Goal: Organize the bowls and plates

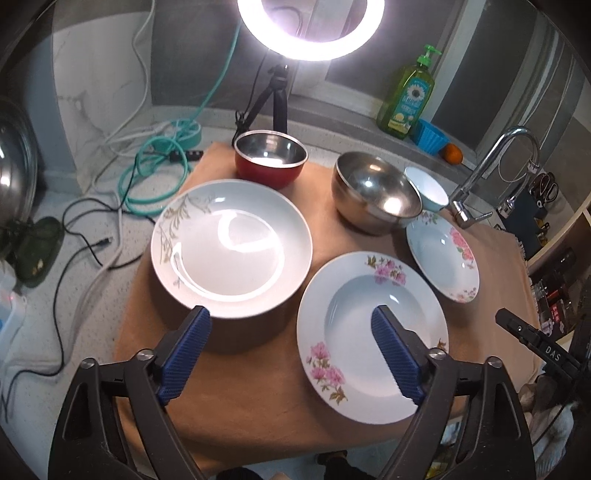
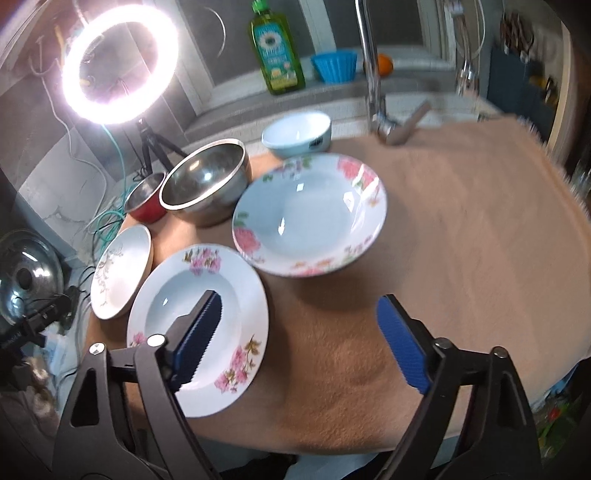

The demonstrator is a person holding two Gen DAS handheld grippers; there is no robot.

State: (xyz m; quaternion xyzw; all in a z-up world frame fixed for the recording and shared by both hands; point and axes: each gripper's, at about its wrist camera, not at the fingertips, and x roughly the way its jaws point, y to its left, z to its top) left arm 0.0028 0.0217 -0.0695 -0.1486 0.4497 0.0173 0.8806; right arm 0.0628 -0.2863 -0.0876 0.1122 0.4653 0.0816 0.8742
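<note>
On a tan cloth (image 1: 258,369) lie a white plate with a leaf pattern (image 1: 231,243), a near floral plate (image 1: 371,338) and a far floral plate (image 1: 443,254). Behind them stand a red steel-lined bowl (image 1: 271,158), a steel bowl (image 1: 376,194) and a light blue bowl (image 1: 428,188). My left gripper (image 1: 291,317) is open and empty, above the gap between the white plate and the near floral plate. My right gripper (image 2: 299,306) is open and empty, above the cloth just right of the near floral plate (image 2: 197,339), in front of the far floral plate (image 2: 310,214).
A lit ring light (image 1: 310,22) on a tripod stands behind the bowls. Cables (image 1: 155,173) lie on the counter at the left. A faucet (image 1: 491,173), a green soap bottle (image 1: 406,99), a blue cup (image 1: 430,134) and an orange (image 1: 452,153) are at the back right.
</note>
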